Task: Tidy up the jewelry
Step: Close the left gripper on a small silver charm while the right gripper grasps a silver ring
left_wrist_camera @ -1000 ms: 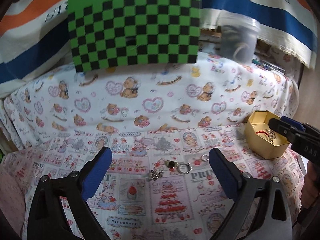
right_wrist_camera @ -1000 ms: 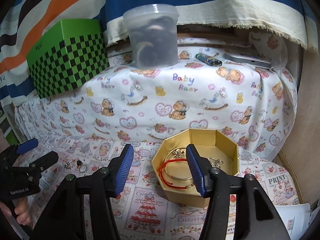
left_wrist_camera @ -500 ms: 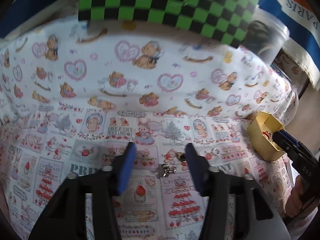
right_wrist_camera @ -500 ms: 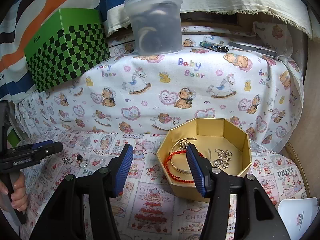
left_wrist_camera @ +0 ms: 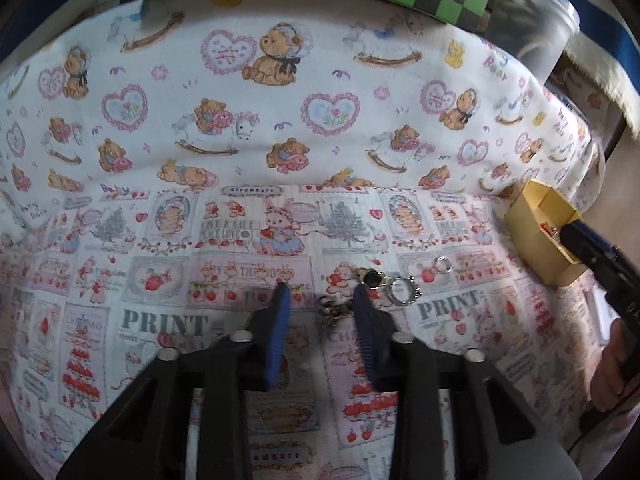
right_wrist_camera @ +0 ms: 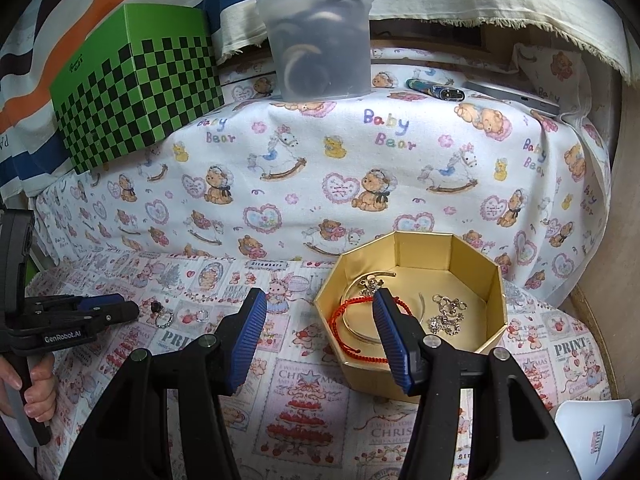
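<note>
Loose jewellery lies on the printed cloth: a silver charm cluster (left_wrist_camera: pixel 332 314), a black-stone ring (left_wrist_camera: pixel 374 278), a studded silver ring (left_wrist_camera: pixel 404 295) and a small plain ring (left_wrist_camera: pixel 442 264). My left gripper (left_wrist_camera: pixel 322 292) points down over the charm cluster. Its jaws are closing, the cluster lies between them, and the pads do not press on it. From the right wrist view the left gripper (right_wrist_camera: pixel 120 308) sits low at the far left. My right gripper (right_wrist_camera: pixel 318 298) stands open and holds nothing, just in front of the gold octagonal box (right_wrist_camera: pixel 472 264). In the box lie a red cord bracelet (right_wrist_camera: pixel 340 312), a bangle and silver charms (right_wrist_camera: pixel 446 316).
A cloth-covered step rises behind the work area. On it stand a green checkered box (right_wrist_camera: pixel 136 92), a clear plastic tub (right_wrist_camera: pixel 320 40), a lighter (right_wrist_camera: pixel 436 90) and a flat grey device (right_wrist_camera: pixel 516 96). A wooden wall closes the right side. A white object (right_wrist_camera: pixel 592 432) lies at the lower right.
My left gripper came down and forward onto the jewellery, and its jaws narrowed from wide apart to close around the charm cluster. The right gripper stayed nearly still and open.
</note>
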Available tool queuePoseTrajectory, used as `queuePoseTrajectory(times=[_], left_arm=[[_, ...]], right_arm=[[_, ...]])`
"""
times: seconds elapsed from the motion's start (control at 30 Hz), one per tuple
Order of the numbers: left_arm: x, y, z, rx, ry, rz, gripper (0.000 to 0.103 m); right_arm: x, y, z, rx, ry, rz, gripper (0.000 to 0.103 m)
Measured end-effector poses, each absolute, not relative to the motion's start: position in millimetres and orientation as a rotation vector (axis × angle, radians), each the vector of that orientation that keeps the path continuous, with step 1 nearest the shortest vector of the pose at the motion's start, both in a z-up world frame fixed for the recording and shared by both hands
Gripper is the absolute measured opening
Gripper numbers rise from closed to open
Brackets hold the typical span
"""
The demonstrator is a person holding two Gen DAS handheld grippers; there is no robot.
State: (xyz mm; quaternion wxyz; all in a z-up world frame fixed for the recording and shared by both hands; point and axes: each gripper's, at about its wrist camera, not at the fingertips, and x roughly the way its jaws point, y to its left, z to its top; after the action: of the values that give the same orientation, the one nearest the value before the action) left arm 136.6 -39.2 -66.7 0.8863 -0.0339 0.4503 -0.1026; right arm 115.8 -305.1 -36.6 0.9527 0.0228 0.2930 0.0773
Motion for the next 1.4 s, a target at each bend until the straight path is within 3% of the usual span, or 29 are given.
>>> queuePoseTrajectory(times=[0.53,0.83,1.03,1.4], left_arm=[[115.3,-20.5,-18.7,-0.114,0.707,-0.177,0.017],[118.9,4.9,-22.1,-0.13,0.702,-0.074,0.017],[119.1,10.1,-24.7,-0.108,0.665,0.044,0.017],[119.1,20.3,-22.5,-0.134,0.652,0.068,0.017]], right_arm=[[112.7,-289.2,-32.0,-0.004,0.568,0.191,0.058],[128.1,-234.4,-39.5,-0.015,0.707,0.312,0.057],[132.7,-188.0,-62.6,-0.144,0.786,0.427,0.042],[149.3,-143.1,-83.1,-0.22,0.816,0.434,0.04]])
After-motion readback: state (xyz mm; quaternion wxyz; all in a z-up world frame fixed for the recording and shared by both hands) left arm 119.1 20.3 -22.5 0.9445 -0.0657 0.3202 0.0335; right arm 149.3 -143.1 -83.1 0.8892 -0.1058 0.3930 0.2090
